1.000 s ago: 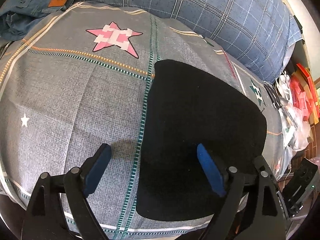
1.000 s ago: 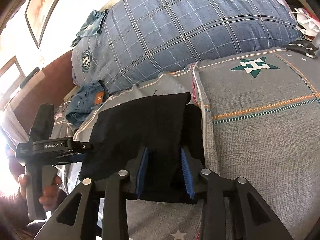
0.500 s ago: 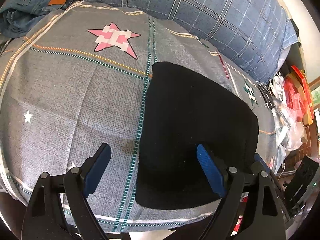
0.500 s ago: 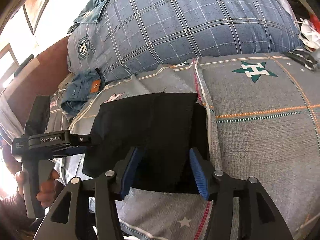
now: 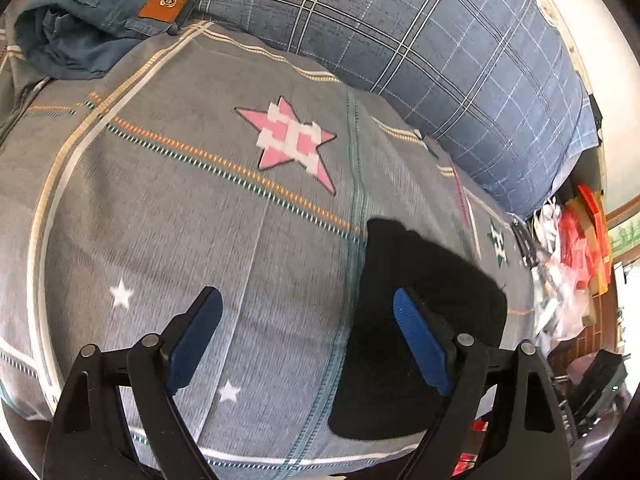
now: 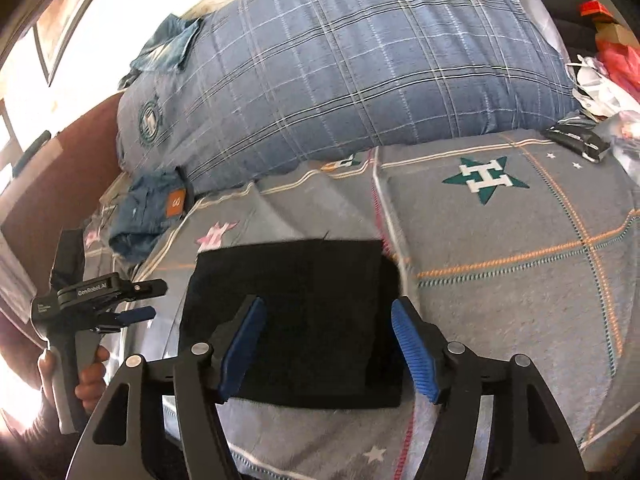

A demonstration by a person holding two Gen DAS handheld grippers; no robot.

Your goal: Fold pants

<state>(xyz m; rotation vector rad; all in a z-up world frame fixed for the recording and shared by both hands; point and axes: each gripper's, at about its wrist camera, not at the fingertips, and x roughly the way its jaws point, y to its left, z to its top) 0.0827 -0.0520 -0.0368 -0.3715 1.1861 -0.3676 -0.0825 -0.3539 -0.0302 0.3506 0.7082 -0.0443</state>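
pants (image 6: 304, 320), black, folded flat on bed (image 6: 520, 300); right gripper (image 6: 326, 344) fingers just opening, released above them; left gripper (image 5: 308, 340) fingers spread, empty.

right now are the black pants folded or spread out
Folded. The black pants lie as a compact rectangle on the bedspread, one layer edge showing along their right side, and neither hand-held gripper touches them.

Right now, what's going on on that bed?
A person is folding black pants on the grey bedspread. They lie as a flat folded rectangle. The right gripper has just been opening, nothing pinched between its pads. The left gripper is open off to the side, holding nothing. Blue jeans wait by the plaid pillow.
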